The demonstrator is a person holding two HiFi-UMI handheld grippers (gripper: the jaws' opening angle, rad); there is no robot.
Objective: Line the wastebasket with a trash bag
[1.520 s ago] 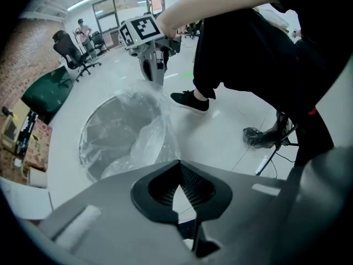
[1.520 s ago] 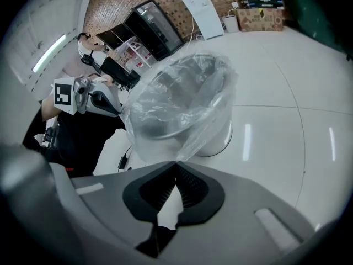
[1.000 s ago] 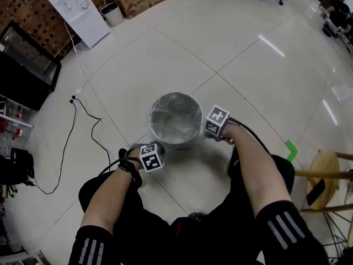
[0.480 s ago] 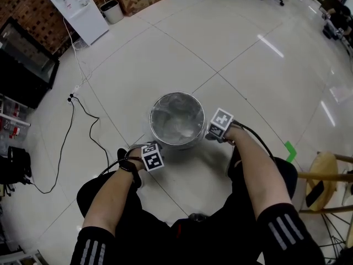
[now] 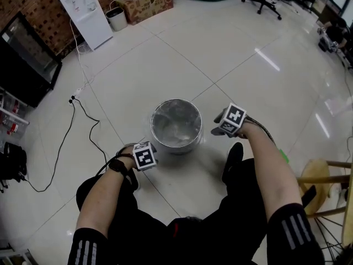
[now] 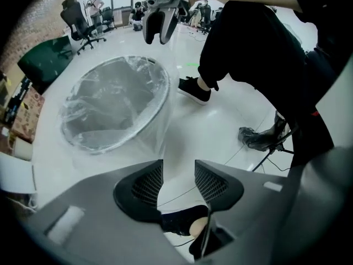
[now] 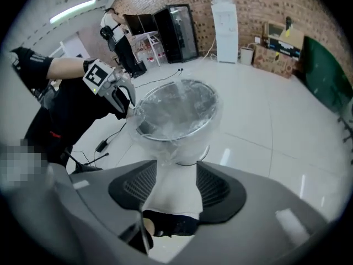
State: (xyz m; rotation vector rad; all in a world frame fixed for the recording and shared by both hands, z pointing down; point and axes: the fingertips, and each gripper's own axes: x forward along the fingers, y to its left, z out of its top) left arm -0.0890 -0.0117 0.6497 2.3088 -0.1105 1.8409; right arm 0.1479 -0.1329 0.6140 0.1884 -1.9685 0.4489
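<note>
— Left hand-held gripper [image 6: 178,174]?
— Its jaws have just been opening; they stand apart with only floor [image 5: 165,54] showing between them. The right hand-held gripper [image 7: 176,182] is the same.
— And the wastebasket [image 5: 183,146]?
— Upright between them, a clear trash bag [image 5: 175,123] lining it and draped over the rim. A water dispenser [image 5: 83,10] stands far behind.

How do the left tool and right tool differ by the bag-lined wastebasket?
Place: in the head view the grey left tool sits at the near-left of the round metal wastebasket lined with a clear bag; the grey right tool sits at its right, higher in frame.
Aim: the wastebasket lies up-left of the left tool's jaws, dead ahead of the right tool's.
Shared: both tools' jaws have just been opening, with nothing between them.
</note>
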